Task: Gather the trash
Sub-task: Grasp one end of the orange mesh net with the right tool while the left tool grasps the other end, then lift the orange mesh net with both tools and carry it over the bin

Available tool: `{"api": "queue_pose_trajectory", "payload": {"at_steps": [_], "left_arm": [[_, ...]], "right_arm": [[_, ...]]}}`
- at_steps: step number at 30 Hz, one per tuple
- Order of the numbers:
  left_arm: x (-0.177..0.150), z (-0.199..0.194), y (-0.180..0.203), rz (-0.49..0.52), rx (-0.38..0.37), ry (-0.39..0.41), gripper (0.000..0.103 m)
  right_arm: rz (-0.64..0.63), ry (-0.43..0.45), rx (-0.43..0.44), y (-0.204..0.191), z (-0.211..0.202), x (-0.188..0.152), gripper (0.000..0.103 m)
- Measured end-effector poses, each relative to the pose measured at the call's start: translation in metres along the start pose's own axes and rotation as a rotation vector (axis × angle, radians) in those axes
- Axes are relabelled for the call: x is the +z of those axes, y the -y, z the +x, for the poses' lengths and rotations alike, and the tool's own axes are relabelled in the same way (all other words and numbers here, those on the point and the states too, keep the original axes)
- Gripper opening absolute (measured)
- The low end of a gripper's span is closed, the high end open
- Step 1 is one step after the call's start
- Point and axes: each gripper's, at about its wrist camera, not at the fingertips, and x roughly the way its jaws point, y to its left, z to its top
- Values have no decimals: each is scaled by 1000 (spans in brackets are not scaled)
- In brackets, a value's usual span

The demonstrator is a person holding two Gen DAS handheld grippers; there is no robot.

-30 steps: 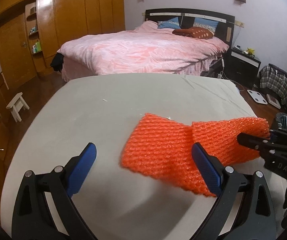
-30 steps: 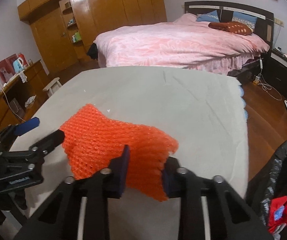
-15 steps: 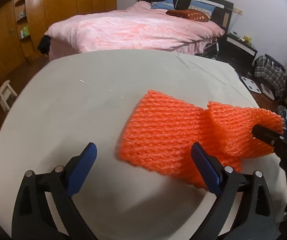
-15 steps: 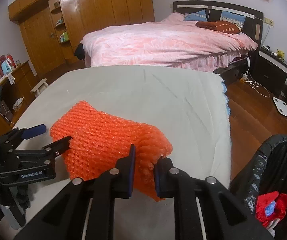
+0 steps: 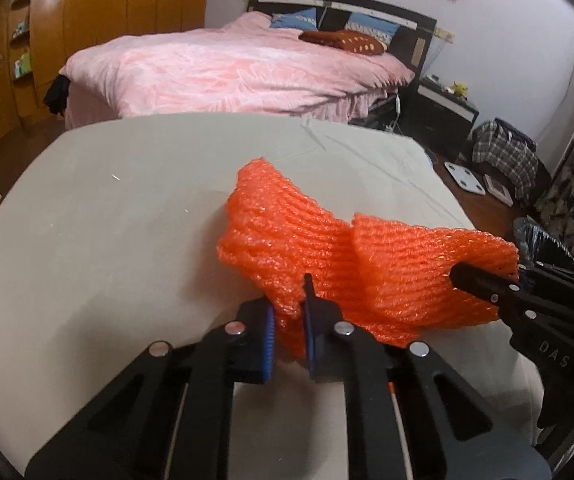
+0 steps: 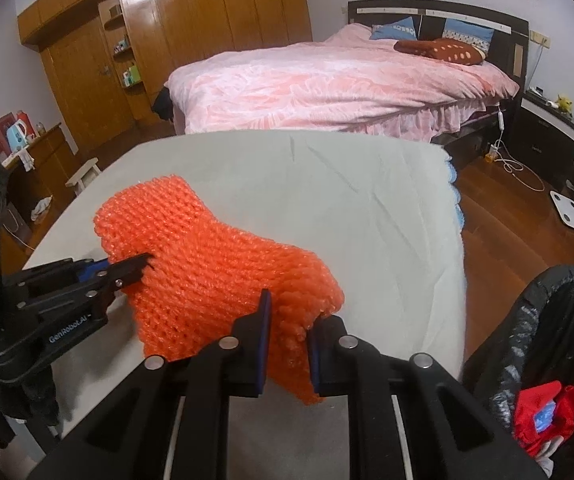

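Right wrist view — orange foam net [image 6: 215, 264] near table edge [image 6: 457, 216] — open floor [image 6: 499, 216] beyond

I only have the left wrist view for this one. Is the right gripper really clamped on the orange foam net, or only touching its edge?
Observer: Clamped. The right wrist view shows the right gripper with both pads pressing the orange foam net's near corner.
Operator: I can barely see a bin at my right edge. Anything in it?
Observer: Yes. The black-bagged bin beside the table already holds red trash.
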Motion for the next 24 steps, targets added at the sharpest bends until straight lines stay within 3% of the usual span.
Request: {"api": "queue_pose_trajectory", "payload": {"at_steps": [9, 24], "left_arm": [[8, -35, -5, 1, 52, 58, 11], [4, -116, 28, 42, 78, 164, 11]], "right_arm": [[-6, 49, 13, -3, -31, 9, 16], [15, 165, 23, 4, -113, 15, 16]]}}
